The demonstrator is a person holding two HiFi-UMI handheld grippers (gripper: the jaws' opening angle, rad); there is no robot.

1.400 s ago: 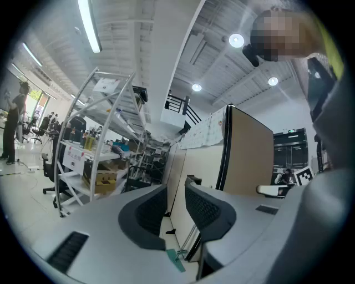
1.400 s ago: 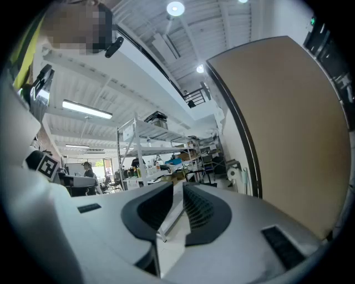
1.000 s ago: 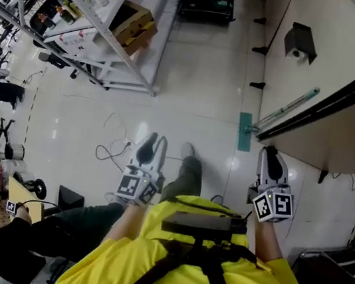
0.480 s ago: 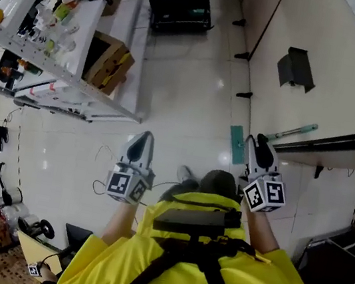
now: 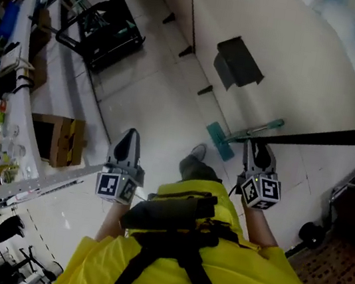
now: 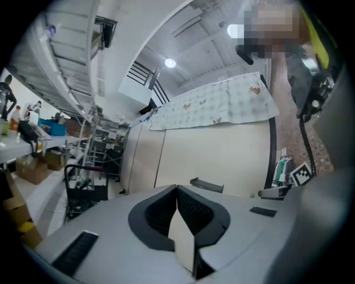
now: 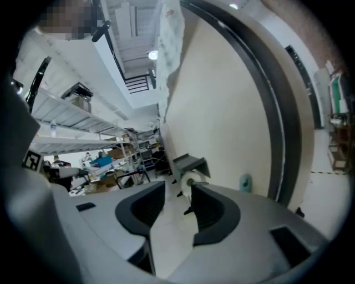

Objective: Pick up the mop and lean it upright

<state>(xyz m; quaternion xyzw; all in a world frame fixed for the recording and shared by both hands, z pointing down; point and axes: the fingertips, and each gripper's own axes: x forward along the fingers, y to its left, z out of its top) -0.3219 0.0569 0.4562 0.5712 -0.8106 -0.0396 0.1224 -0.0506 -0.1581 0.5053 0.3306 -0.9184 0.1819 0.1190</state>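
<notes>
The mop has a teal flat head (image 5: 219, 140) on the floor, and its handle (image 5: 261, 126) slants up against the cream wall. My right gripper (image 5: 258, 149) is just below the handle, close to it. Its jaws are opening and nothing is between them in the right gripper view (image 7: 178, 191). A teal handle end (image 7: 244, 182) shows against the wall beyond them. My left gripper (image 5: 130, 135) hangs over the bare floor to the left, away from the mop. Its jaws are shut and hold nothing (image 6: 177, 189).
A dark paper holder (image 5: 238, 62) is fixed to the wall, with a black stripe (image 5: 320, 137) along it. A black cart (image 5: 106, 23) stands further down the aisle. Metal shelving (image 5: 23, 58) and a cardboard box (image 5: 63, 140) line the left. My shoe (image 5: 197, 152) is near the mop head.
The head view has swung round, so the wall now fills the upper right. The left gripper's jaws have closed. The right gripper's jaws have spread apart beside the mop handle.
</notes>
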